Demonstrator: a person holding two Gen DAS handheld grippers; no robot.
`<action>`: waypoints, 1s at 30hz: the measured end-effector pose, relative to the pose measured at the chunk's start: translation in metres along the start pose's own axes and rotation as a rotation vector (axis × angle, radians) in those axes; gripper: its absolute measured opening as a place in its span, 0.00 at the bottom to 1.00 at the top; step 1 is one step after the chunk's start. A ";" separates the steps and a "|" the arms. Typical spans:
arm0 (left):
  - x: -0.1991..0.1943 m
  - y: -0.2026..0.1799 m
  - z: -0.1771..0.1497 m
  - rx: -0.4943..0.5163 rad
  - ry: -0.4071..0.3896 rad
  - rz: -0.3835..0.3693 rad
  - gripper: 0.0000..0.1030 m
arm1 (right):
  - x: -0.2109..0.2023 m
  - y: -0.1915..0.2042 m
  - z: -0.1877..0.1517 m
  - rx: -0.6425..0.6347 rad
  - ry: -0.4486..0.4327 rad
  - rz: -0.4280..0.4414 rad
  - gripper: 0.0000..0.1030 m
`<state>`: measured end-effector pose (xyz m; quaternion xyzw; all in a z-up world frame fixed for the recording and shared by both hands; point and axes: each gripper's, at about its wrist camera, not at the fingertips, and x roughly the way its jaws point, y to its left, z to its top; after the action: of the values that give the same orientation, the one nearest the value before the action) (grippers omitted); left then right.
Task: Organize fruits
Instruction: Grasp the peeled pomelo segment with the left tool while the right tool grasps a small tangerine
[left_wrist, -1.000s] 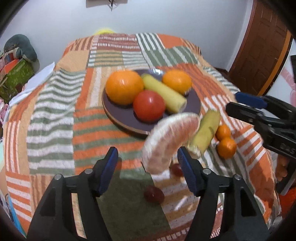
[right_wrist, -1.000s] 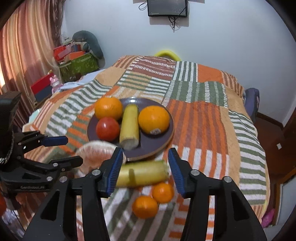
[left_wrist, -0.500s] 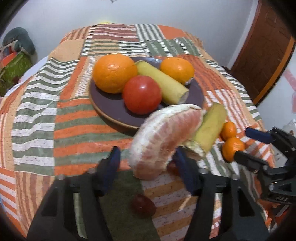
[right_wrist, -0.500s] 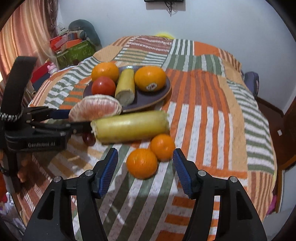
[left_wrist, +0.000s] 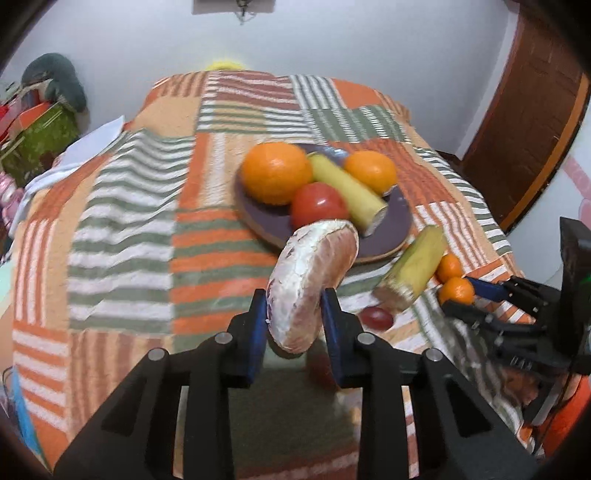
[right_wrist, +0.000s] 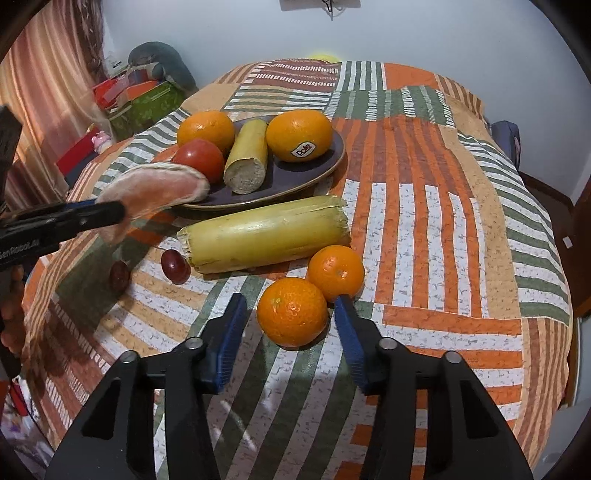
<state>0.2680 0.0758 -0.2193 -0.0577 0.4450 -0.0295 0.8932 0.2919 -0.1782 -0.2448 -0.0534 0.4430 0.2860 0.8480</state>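
Observation:
My left gripper (left_wrist: 293, 299) holds a peeled pink citrus wedge (left_wrist: 314, 273) above the quilt, just in front of the dark plate (left_wrist: 402, 218); its jaws are closing, with the pads pressed on the wedge. The plate (right_wrist: 332, 162) carries two oranges, a red tomato (right_wrist: 199, 157) and a short yellow stalk piece. A longer yellow stalk piece (right_wrist: 266, 236) lies on the quilt. My right gripper (right_wrist: 291, 297) straddles the near mandarin (right_wrist: 291, 312); its jaws are closing, with a gap at the left pad. A second mandarin (right_wrist: 336, 271) touches the first.
Two dark red grapes (right_wrist: 175, 266) (right_wrist: 120, 275) lie on the striped patchwork quilt (right_wrist: 443, 221) left of the long stalk. Boxes and a grey cushion (right_wrist: 162, 62) stand beyond the far left edge. A brown door (left_wrist: 524, 122) is at the right.
The left jaws narrowed from wide apart onto the citrus wedge. The right gripper sank from above the long stalk to the near mandarin, and its jaws came closer together.

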 end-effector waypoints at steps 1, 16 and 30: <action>-0.001 0.006 -0.005 -0.011 0.011 0.016 0.28 | 0.000 0.000 -0.001 0.003 0.001 0.005 0.38; 0.017 0.033 0.002 0.006 0.070 0.097 0.59 | -0.002 0.001 -0.002 -0.004 0.006 0.004 0.35; 0.053 0.026 0.016 0.026 0.079 0.104 0.43 | 0.005 -0.006 0.000 0.043 0.022 0.057 0.34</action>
<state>0.3127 0.0972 -0.2554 -0.0215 0.4819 0.0089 0.8759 0.2973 -0.1807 -0.2495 -0.0255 0.4597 0.2997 0.8356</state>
